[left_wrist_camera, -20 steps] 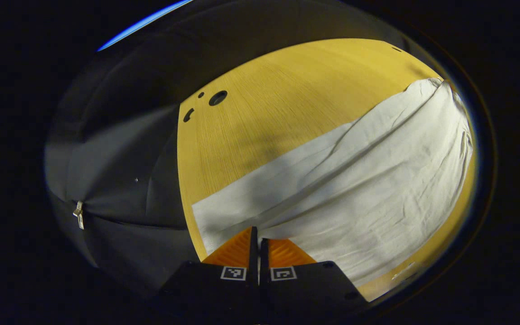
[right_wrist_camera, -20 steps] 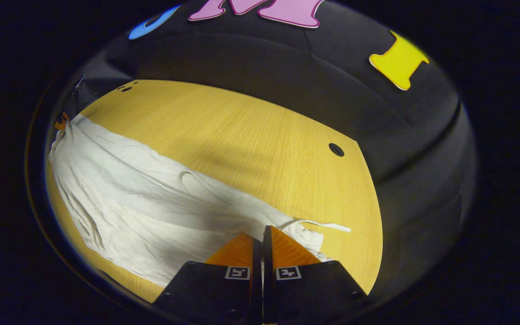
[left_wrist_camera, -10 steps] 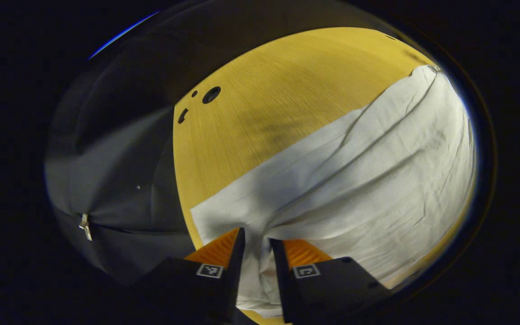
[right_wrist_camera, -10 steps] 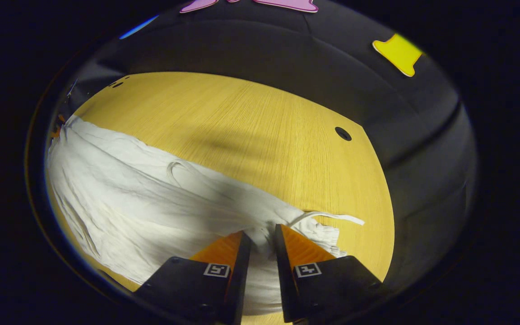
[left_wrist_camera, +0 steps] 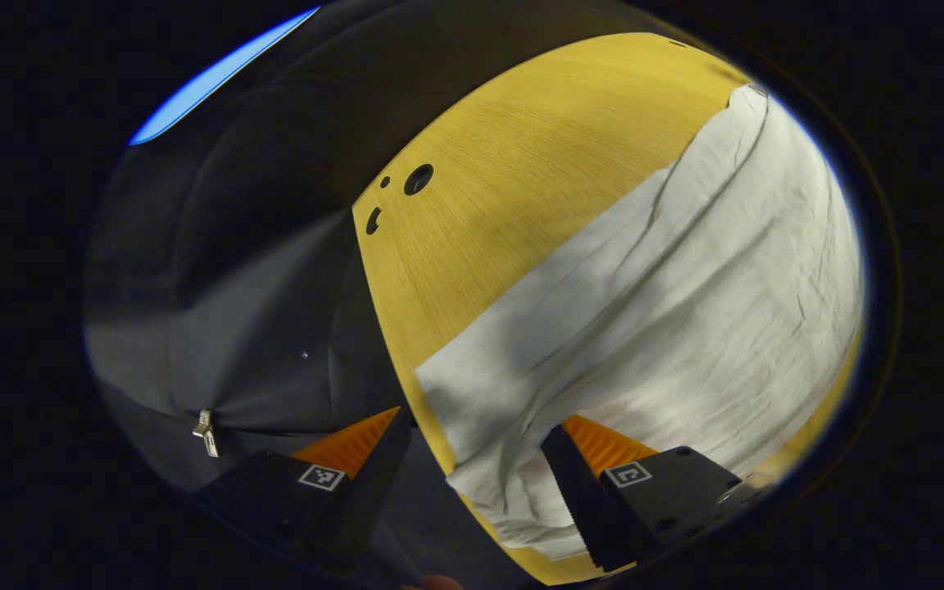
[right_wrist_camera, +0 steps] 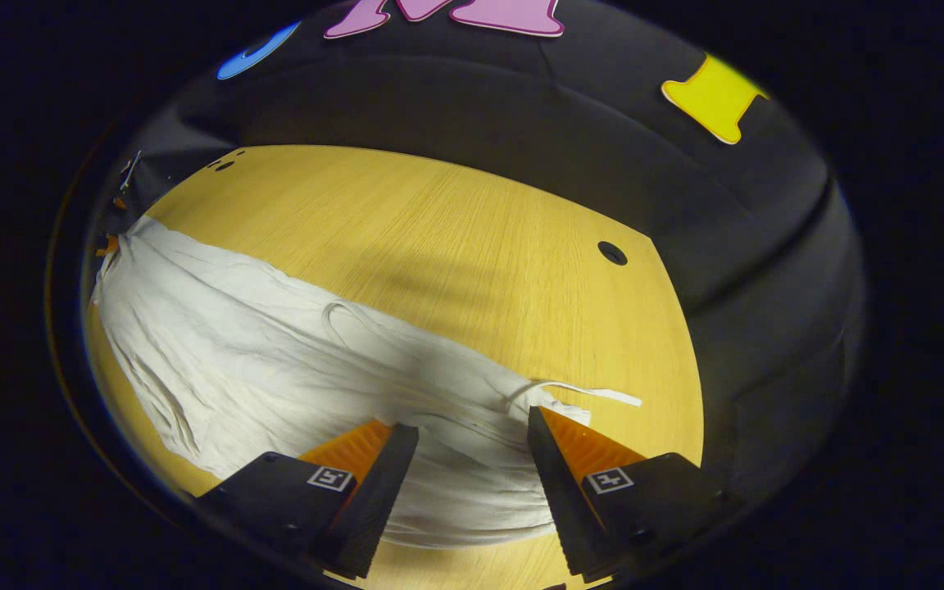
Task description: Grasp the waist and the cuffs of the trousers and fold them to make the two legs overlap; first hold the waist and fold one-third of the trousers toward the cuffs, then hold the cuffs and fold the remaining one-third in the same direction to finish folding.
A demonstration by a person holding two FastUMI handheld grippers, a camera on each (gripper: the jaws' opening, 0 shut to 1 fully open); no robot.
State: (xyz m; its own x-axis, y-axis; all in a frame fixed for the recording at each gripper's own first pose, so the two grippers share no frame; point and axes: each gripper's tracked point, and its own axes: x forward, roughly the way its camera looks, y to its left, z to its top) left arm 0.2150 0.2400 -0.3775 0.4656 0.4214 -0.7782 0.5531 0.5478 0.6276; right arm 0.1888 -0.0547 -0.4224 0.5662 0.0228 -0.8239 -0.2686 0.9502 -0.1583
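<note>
white trousers [right_wrist_camera: 292, 369] lie flat and creased across the yellow wooden bench [right_wrist_camera: 472, 246], legs stacked one over the other. in the right gripper view, the right gripper [right_wrist_camera: 472, 438] hangs over the waist end, jaws spread wide and holding nothing, a loose drawstring [right_wrist_camera: 587, 393] trailing onto the wood just beyond. in the left gripper view, the left gripper [left_wrist_camera: 480, 434] hangs over the cuff end of the trousers [left_wrist_camera: 644, 311] at the bench edge (jaws likewise wide apart, gripping nothing).
</note>
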